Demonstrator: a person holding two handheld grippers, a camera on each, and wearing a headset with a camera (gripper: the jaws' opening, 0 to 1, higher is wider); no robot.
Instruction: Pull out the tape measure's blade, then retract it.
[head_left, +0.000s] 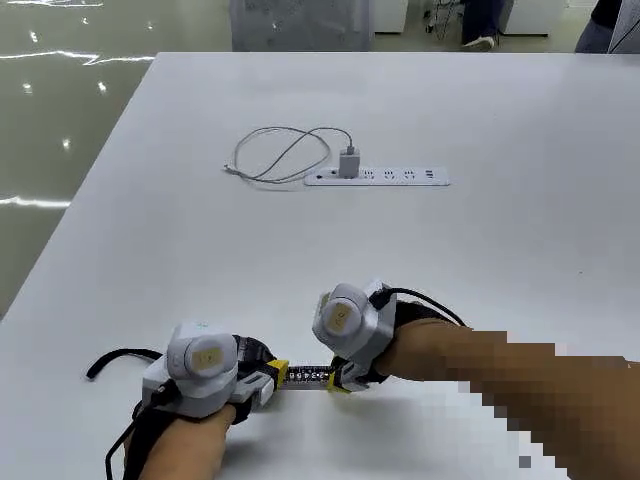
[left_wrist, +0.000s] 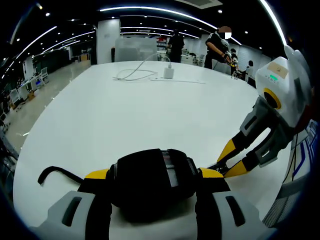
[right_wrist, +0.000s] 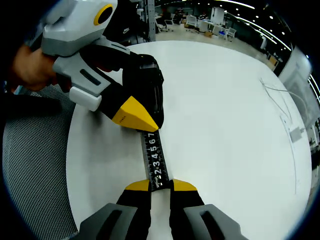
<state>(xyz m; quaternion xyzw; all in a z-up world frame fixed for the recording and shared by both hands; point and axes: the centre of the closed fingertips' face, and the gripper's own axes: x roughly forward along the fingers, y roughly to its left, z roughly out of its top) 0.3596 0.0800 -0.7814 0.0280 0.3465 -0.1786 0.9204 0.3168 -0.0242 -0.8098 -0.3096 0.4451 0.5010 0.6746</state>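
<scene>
The tape measure's black case sits clamped between my left gripper's yellow-tipped jaws, low on the white table. In the head view the left gripper is at the near left, the case partly hidden behind it. A short length of black blade with white numerals runs from the case to my right gripper, which is shut on the blade's end. The blade bridges the small gap between the two grippers, the right gripper just beside it. A black wrist strap trails left from the case.
A white power strip with a plugged charger and a looped white cable lies mid-table, well beyond the grippers. The table's left edge drops to a glossy floor. People stand in the far background.
</scene>
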